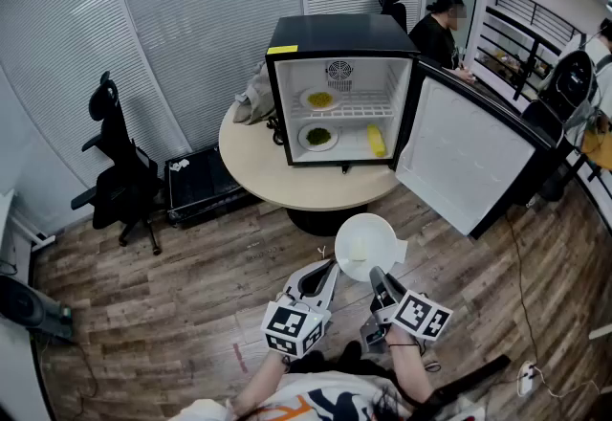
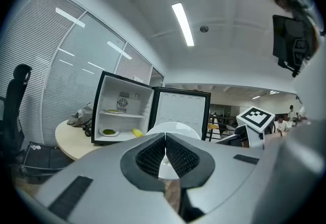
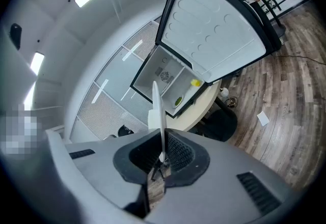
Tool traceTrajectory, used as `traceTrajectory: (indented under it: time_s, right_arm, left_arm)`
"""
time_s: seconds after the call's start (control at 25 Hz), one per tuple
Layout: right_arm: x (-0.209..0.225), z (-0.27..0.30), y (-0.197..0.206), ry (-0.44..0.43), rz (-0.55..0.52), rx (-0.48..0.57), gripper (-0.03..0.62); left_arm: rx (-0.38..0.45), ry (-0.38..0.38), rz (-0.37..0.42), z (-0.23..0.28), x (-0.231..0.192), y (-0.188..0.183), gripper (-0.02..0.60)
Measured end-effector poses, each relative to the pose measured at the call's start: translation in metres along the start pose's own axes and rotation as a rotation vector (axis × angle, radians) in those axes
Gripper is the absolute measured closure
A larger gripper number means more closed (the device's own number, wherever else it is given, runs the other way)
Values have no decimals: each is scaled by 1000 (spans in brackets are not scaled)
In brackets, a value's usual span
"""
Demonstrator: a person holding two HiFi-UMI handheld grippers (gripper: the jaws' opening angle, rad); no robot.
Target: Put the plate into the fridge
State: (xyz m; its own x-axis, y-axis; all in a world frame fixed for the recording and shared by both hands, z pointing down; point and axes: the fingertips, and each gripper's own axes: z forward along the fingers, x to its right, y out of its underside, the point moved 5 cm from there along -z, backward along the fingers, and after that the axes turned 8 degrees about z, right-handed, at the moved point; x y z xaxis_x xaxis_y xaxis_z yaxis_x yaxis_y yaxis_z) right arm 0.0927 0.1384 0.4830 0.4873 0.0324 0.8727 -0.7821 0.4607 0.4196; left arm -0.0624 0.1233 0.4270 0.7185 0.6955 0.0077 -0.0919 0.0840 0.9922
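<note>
Fingers (image 3: 179,152) of our right gripper (image 3: 162,156) are pressed together on the near rim of the plate (image 3: 158,108). The right gripper view shows it edge-on between the pads, with only a thin bite of the rim caught. The plate is white and shallow, looks empty, and hangs in the air well in front of the fridge (image 1: 339,89), out over the wood floor (image 1: 172,304).

We judge it stiff, smooth and fairly light, and likely breakable if it is ceramic. Held by one edge, its weight sits out past the pads, so it will want to droop or swivel, and a glazed rim can slide. A deep bite on the rim, kept firm, is the hold we would trust. The opposite edge is the place for a second hold if it sags.

Our left gripper (image 1: 323,277) is just beside the plate on the side away from the fridge door (image 1: 469,156). Its jaws are closed with nothing between them.

The door is swung wide open. Inside the fridge, the upper shelf (image 1: 368,109) carries a dish of yellow food (image 1: 320,99), with bare rack beside it on the door side. Below lie a dish of green food (image 1: 317,136) and a yellow item (image 1: 376,140). The fridge stands on a round table (image 1: 258,156).
</note>
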Motion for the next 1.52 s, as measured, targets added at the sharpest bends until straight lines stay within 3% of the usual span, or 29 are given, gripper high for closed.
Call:
traceTrajectory:
  time_s: [0.48,1.52]
  right_arm:
    - [4,7,-18,-8,5,27,568]
    - [37,47,-80,-47,5,-56,568]
  left_arm:
    - [-3,-8,1,14,-2,0,568]
    - [-31,-109,-2,79,-6,7,568]
